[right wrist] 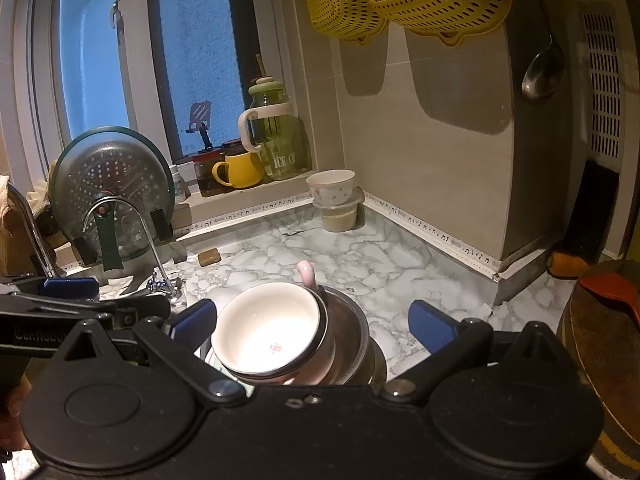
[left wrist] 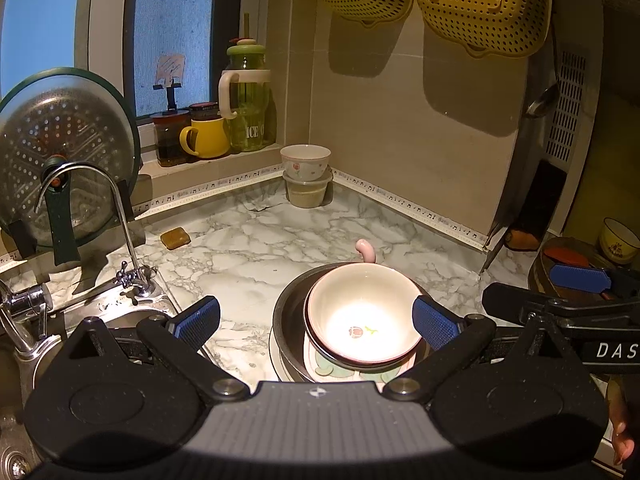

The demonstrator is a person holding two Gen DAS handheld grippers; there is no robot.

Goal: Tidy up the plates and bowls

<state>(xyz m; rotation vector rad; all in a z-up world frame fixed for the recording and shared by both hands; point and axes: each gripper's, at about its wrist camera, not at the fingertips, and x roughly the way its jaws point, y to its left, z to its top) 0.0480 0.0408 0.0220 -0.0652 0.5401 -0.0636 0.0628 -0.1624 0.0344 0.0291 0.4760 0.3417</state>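
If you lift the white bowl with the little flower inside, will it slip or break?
The bowl looks like glazed ceramic with a shiny inside, so it is probably slippery and would likely chip or break if dropped. It sits tilted in a metal bowl on a stack, so a nudge may rock it. It looks stiff, and probably fairly heavy for its size.

The plate [left wrist: 320, 368] under the bowl [left wrist: 364, 316] is mostly hidden. The pink handle [left wrist: 366, 250] shows only its tip. The sink [left wrist: 16, 452] is cut off.

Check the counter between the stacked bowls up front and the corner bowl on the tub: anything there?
Only a pink handle behind the stack; otherwise bare marble to the corner bowl, in both views.
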